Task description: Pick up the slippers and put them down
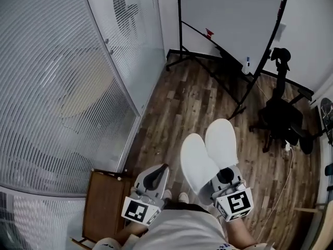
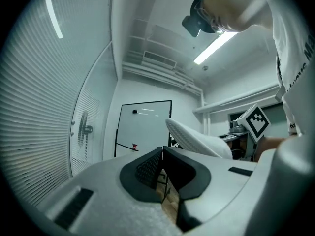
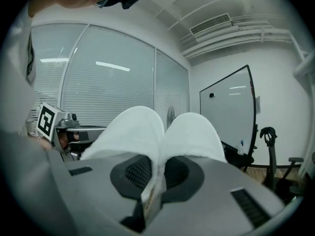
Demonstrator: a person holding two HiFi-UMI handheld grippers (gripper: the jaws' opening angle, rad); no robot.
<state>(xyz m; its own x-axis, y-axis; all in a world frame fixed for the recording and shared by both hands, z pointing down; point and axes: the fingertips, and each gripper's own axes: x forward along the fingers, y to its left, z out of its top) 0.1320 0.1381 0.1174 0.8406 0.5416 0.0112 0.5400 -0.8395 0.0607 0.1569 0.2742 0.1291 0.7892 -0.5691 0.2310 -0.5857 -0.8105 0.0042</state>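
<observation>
Two white slippers [image 1: 210, 152] are held side by side, toes pointing away from me, above the wooden floor [image 1: 182, 103]. My right gripper [image 1: 225, 175] is shut on their heel edges. In the right gripper view the slippers [image 3: 162, 132] rise just beyond the gripper [image 3: 153, 173], with white fabric pinched between the black pads. My left gripper [image 1: 156, 177] is to the left of the slippers, apart from them. Its pads [image 2: 147, 168] meet at the tips with nothing between them. The slippers [image 2: 197, 139] show at the right of the left gripper view.
A glass wall with blinds [image 1: 62, 87] runs along the left, with a fan [image 1: 122, 7] behind it. A whiteboard on a black stand [image 1: 229, 20] is ahead, and a black office chair [image 1: 283, 116] is at the right. A small wooden cabinet [image 1: 104, 204] stands by my left gripper.
</observation>
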